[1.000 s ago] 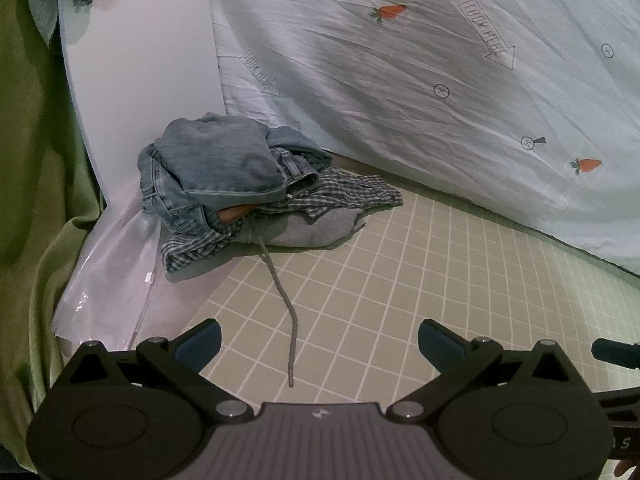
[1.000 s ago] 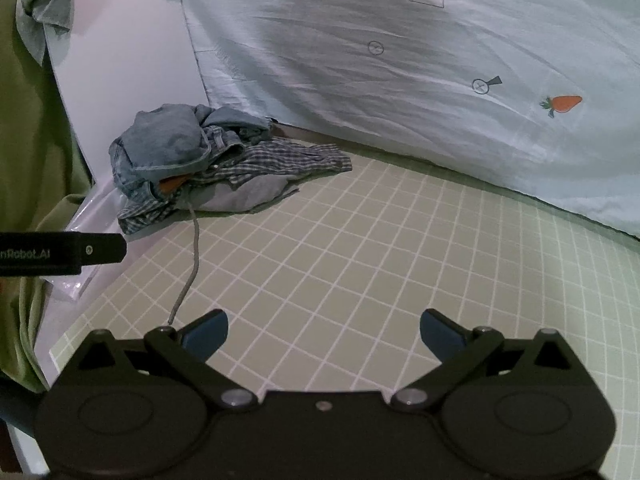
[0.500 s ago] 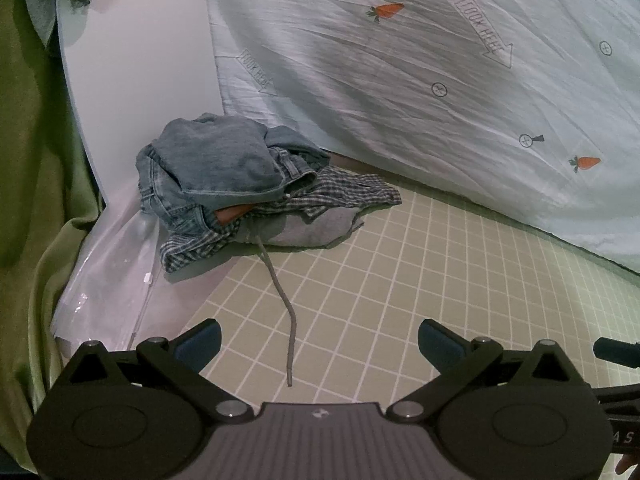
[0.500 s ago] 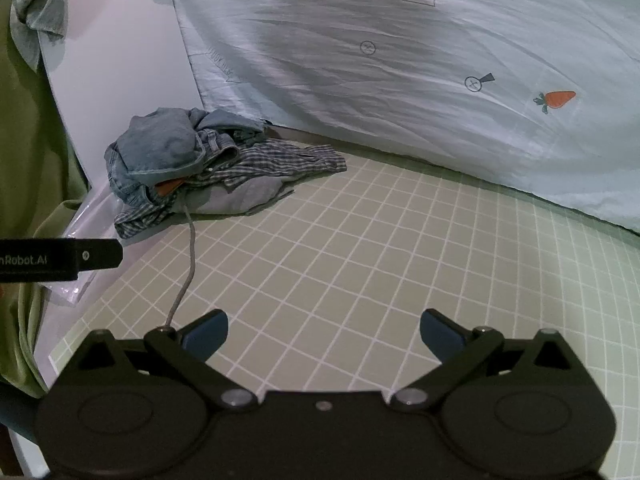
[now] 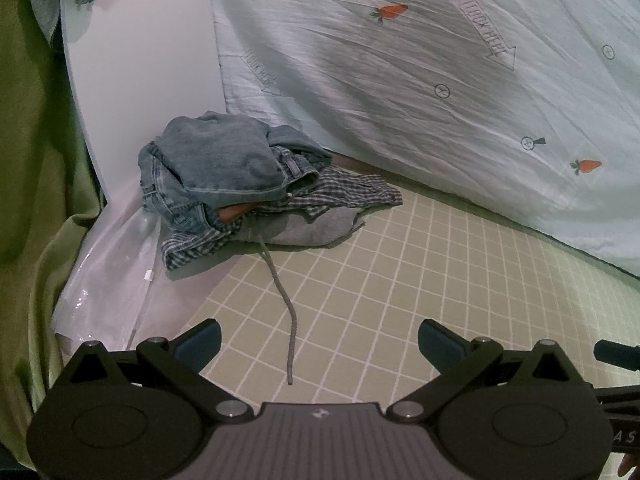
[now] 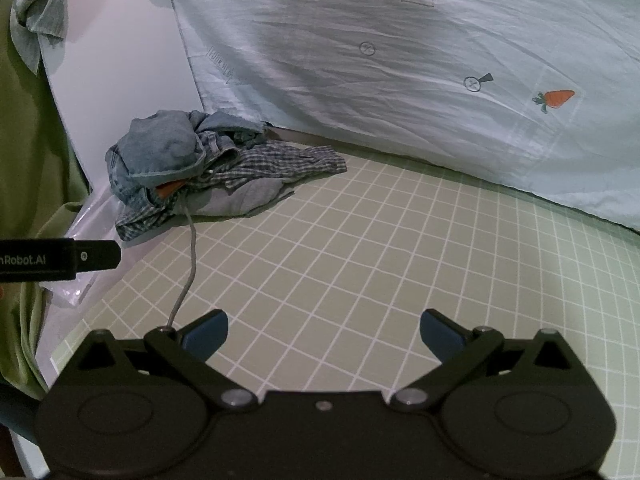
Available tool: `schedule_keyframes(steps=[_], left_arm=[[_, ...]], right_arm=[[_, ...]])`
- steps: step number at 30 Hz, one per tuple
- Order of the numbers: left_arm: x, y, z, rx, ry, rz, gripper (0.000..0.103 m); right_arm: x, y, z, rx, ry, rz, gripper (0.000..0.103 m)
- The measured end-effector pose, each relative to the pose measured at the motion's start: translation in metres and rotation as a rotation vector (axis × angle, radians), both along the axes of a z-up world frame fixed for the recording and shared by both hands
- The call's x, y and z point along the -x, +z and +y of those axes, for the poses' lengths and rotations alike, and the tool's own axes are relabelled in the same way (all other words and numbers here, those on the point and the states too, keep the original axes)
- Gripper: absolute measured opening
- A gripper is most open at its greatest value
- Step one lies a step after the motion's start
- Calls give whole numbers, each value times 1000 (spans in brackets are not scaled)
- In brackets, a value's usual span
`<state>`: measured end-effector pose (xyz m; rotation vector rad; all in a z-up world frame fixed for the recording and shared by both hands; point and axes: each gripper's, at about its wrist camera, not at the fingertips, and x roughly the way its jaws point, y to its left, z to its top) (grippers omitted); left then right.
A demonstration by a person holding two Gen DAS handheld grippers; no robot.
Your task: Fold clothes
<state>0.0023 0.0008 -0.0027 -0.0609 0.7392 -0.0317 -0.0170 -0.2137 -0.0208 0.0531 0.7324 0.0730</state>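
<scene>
Clothes pile [image 5: 240, 184] (denim, checked shirt, grey garment) lies crumpled ahead-left of left gripper [image 5: 318, 338] and right gripper [image 6: 324, 332], both spread and empty over the grid mat [image 6: 360, 260], drawstring [image 5: 280, 296] trailing toward them; judged: unfolded, calling for a reach forward-left.

Setting: improvised domestic-style recording corner, not a furnished room. Evidence: pale green grid-lined mat [image 6: 360, 264] as work surface; light blue carrot-print bedsheet [image 6: 420, 72] hung as backdrop; white board [image 5: 140, 64] leaning at the corner; green curtain [image 5: 36, 160] at left; clear plastic bag [image 5: 108, 280]; heap of worn clothes [image 5: 240, 184].
</scene>
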Motion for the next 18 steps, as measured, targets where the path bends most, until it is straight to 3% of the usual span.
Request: schedule_keyframes(steps=[18], left_arm=[[-6,-4,1,1,16,24,103]], right_arm=[[-2,-3,-1,-38,35,11,103]])
